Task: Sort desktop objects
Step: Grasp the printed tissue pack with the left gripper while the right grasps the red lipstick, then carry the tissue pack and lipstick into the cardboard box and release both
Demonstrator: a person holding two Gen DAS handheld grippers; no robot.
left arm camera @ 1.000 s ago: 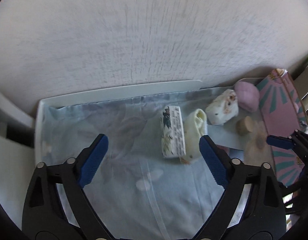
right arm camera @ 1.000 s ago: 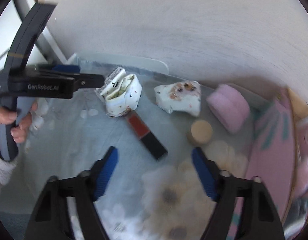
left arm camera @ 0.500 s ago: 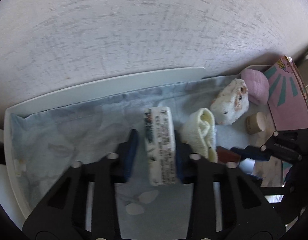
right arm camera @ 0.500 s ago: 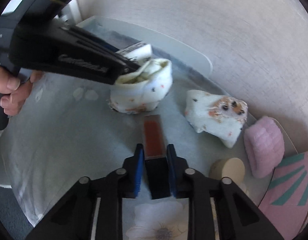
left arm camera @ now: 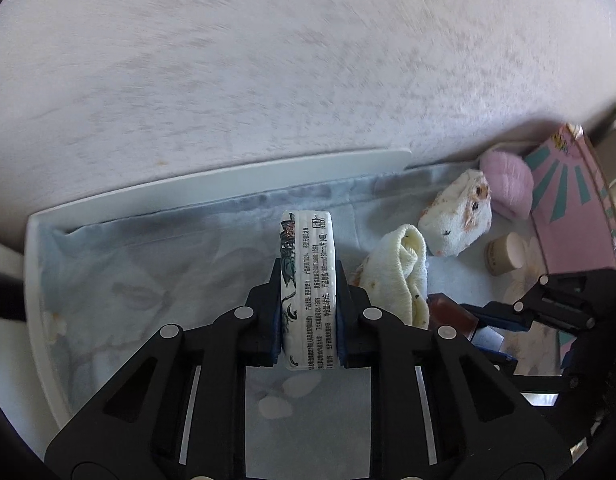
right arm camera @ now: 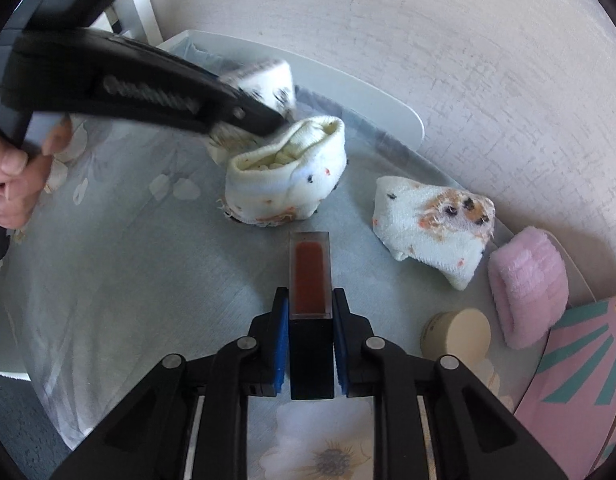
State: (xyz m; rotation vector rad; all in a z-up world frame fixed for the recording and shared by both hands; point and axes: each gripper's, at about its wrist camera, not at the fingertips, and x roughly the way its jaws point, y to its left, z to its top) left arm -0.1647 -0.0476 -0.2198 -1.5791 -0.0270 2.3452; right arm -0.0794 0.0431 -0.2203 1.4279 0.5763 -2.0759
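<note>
Floral cloth covers the counter (left arm camera: 120, 280), where a tissue pack (left arm camera: 308, 280) at frame centre is clamped by the left hand-held gripper (left arm camera: 308, 320) and a lip-gloss tube (right arm camera: 309, 276) by the right hand-held gripper (right arm camera: 309, 344); pickup is judged complete, and carrying to sorting places is called for next.

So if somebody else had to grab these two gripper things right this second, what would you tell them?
Left gripper: shut on the tissue pack, gripped on its long sides.
Right gripper: shut on the lip gloss tube, black cap end between the pads.
On the floral cloth beside them: the cream sock, the hamster-print sock, the pink sock roll and the small round jar. The pink box stands at the right edge.
Done: both items gripped.
Left: carry each to its place, then sort the socks and the jar. Where each goes is not visible here.
</note>
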